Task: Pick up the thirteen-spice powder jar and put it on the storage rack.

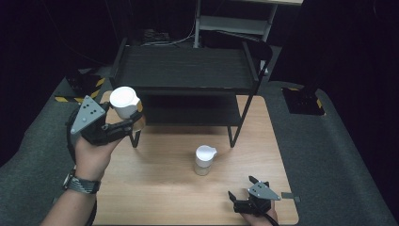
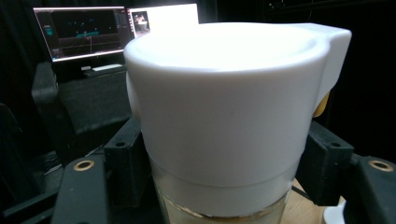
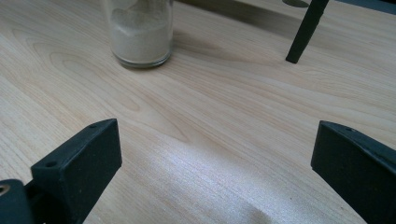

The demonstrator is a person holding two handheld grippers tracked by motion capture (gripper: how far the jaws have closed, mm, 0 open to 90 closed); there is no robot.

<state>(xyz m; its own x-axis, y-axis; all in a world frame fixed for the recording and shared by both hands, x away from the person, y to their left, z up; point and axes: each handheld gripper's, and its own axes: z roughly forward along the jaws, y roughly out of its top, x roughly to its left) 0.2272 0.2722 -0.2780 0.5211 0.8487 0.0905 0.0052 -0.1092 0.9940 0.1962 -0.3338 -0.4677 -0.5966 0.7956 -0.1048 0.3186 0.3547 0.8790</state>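
Jar (image 1: 125,102) clamped in left claw (image 1: 123,118)

In your left hand-held gripper (image 2: 219,186) view the white-capped jar (image 2: 224,126) is cut off at the bottom edge, its contents hidden, while the second jar (image 3: 140,32) on the bench (image 3: 210,116) loses its cap past the top edge.
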